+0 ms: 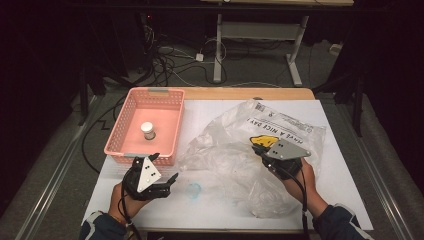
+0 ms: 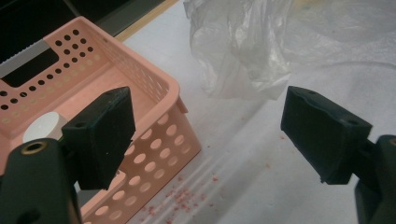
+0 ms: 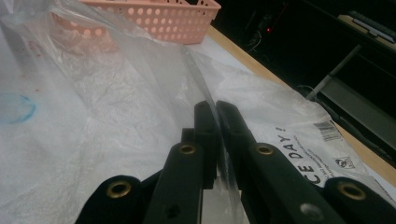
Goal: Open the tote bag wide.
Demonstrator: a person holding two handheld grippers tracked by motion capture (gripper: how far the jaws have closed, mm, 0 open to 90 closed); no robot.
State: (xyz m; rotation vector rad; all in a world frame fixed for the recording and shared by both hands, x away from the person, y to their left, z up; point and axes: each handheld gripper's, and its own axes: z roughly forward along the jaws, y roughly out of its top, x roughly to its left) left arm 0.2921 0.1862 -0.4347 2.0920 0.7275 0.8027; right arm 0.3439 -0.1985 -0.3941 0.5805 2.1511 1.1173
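A crumpled clear plastic bag [image 1: 235,150] printed "HAVE A NICE DAY" lies across the middle and right of the white table. My right gripper [image 1: 258,149] is shut on a raised fold of the bag [image 3: 140,79], and the film runs up between its closed jaws [image 3: 215,109]. A pink perforated basket [image 1: 120,135] stands at the left with a small white-capped jar [image 1: 148,130] inside. Just in front of the basket's near right corner [image 2: 175,95], my left gripper [image 1: 164,168] is open wide, with nothing between its jaws [image 2: 210,135]. The jar's cap [image 2: 44,128] peeks from behind its left jaw.
A faint blue ring [image 1: 194,189] is drawn on the table cover between my hands. Red crumbs [image 2: 182,196] lie by the basket's front wall. The wooden table edge [image 1: 240,93] runs along the far side, and cables [image 1: 170,62] and a desk frame [image 1: 260,35] stand beyond.
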